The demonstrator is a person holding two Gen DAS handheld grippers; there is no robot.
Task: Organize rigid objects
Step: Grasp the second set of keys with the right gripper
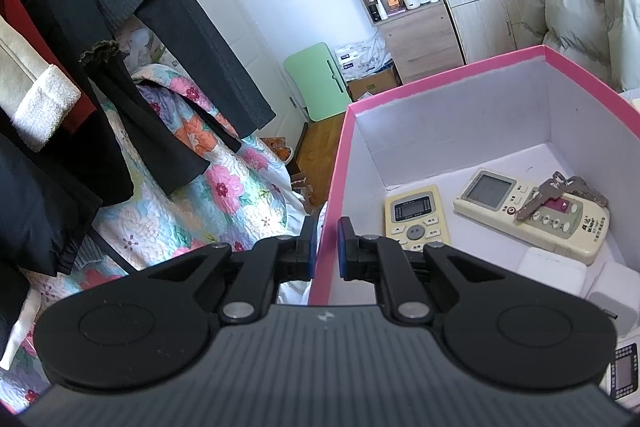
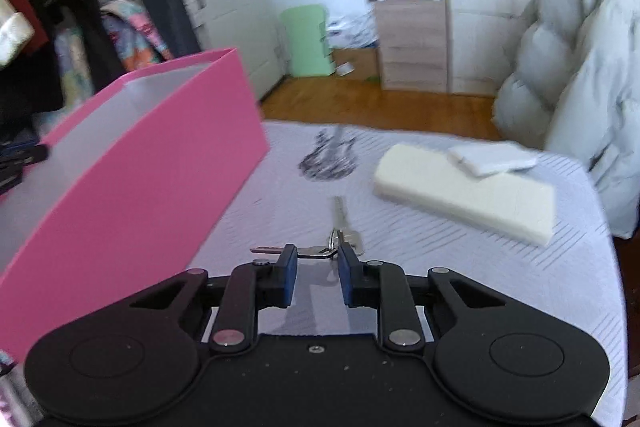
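Note:
My left gripper (image 1: 325, 247) is shut on the left wall of the pink box (image 1: 340, 163), one finger on each side of it. Inside the box lie two cream remote controls (image 1: 416, 217) (image 1: 532, 211), a bunch of keys (image 1: 560, 193) on the larger remote, and white blocks (image 1: 552, 269). My right gripper (image 2: 317, 269) is open and low over the bed, with a second bunch of keys (image 2: 340, 241) just in front of its fingertips. The pink box (image 2: 160, 163) also shows at the left of the right wrist view.
A cream foam block (image 2: 464, 189) with a white pad (image 2: 492, 155) on it lies on the grey bedspread (image 2: 520, 291) to the right. Hanging dark clothes (image 1: 120, 27) and a floral quilt (image 1: 208, 163) are at the left. A grey puffer coat (image 2: 580, 87) is at the right.

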